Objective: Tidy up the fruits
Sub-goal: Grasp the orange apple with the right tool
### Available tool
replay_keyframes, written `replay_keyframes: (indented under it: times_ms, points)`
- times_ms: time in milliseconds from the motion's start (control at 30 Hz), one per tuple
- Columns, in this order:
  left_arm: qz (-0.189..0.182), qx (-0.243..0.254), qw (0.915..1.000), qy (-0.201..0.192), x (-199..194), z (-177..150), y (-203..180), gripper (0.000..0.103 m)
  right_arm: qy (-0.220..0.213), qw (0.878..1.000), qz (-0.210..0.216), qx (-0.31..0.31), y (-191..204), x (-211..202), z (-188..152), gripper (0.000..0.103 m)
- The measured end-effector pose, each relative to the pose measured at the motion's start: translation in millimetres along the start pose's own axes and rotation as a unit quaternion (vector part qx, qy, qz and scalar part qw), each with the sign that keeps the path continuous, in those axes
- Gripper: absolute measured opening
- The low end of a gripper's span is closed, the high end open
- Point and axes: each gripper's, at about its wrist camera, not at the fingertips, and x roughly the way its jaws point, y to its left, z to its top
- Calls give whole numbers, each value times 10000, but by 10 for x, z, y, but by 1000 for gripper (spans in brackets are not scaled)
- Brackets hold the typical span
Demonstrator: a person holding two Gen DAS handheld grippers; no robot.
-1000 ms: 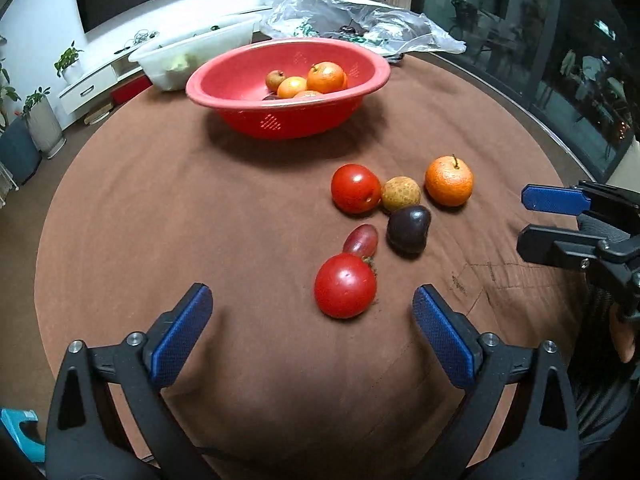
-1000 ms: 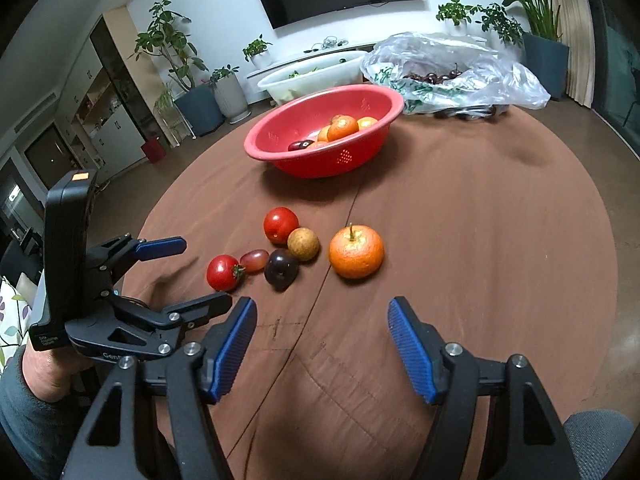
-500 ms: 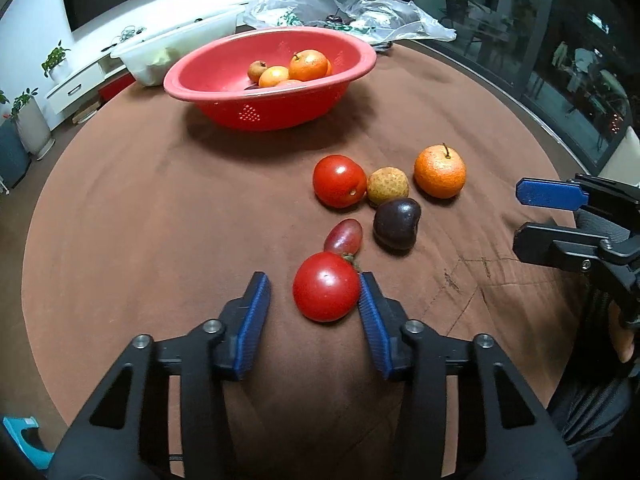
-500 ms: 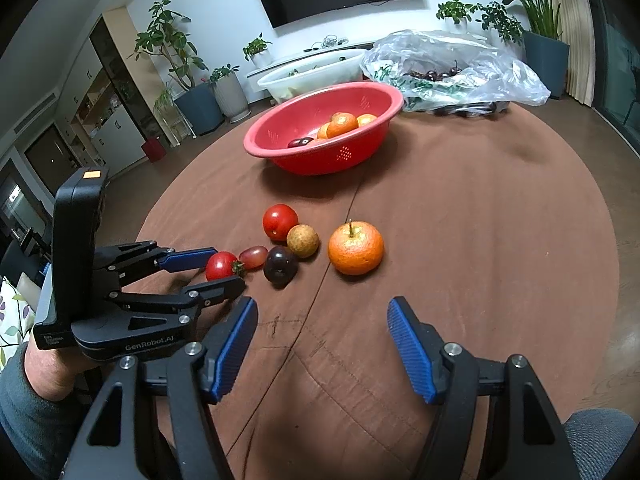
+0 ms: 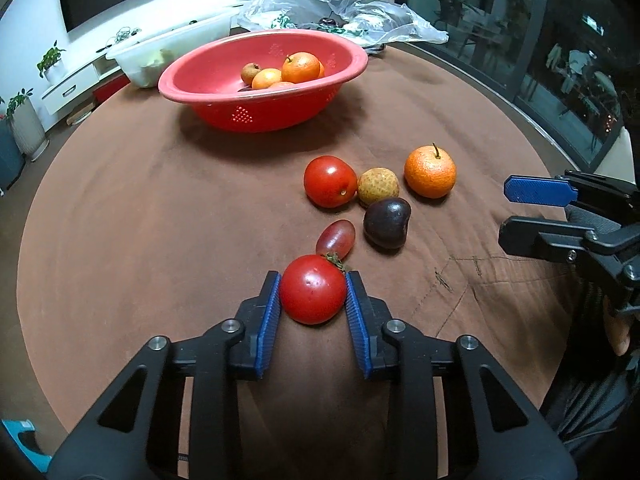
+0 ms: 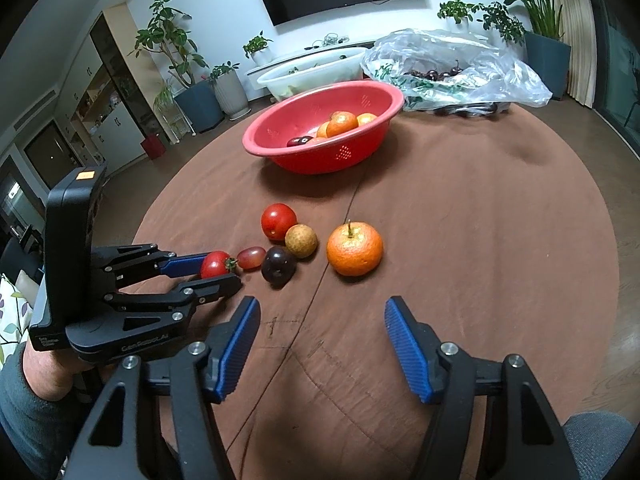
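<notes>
The left gripper [image 5: 313, 295] is closing, its blue pads already against the near tomato [image 5: 313, 294] on the tablecloth [image 5: 160, 220]. The right gripper [image 6: 318, 346] stands open and empty. Risk: over-squeezing bruises the tomato, or lifting nudges the grape [image 5: 335, 237] touching it.

Just ahead of the left fingers [image 5: 272, 312] a grape [image 5: 335, 237] is crowding the tomato [image 5: 313, 294]; between the right fingers [image 6: 404, 344] bare worktop [image 6: 480, 240] is lying open.
</notes>
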Motion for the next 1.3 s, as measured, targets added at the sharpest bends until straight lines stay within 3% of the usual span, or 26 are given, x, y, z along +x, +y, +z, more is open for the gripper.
replay_keyframes:
  times_ms: [533,933,1300]
  points:
    - [-205,-463,9982,-309,-306,-159,88,30,370,9969,-350,-595,-85,359,390,60]
    - [-248,-567,9975,-338,-321,-199,116,30,680,9931,-491,-820,-71,612,402,45]
    - [-226,-630,9971,-356,-316,-195,138,30,635,9932,-479,-847,-56,572,385,42]
